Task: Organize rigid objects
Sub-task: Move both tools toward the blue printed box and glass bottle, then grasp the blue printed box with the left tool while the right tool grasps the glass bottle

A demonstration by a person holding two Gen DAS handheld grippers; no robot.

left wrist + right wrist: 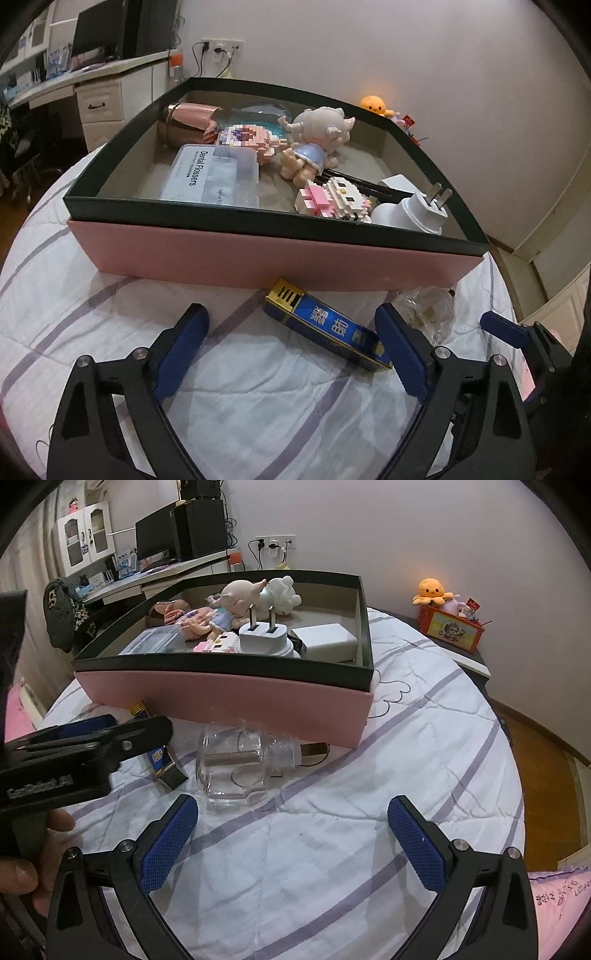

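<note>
Though perhaps touching, blue box [327, 328] between hand-held gripper [291, 332]

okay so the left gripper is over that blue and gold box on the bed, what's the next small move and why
Probably ease the left gripper down and shut it on the blue and gold box. The box lies on the quilt outside the pink tray, between the open jaws; one pad is already near its end.

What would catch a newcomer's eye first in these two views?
The pink box with a dark rim, sitting on the striped quilt, crowded with toys, a Dental Flossers case and a white plug adapter. In front of it lie a blue and gold carton, between the open left gripper's pads, and a clear glass bottle.
</note>
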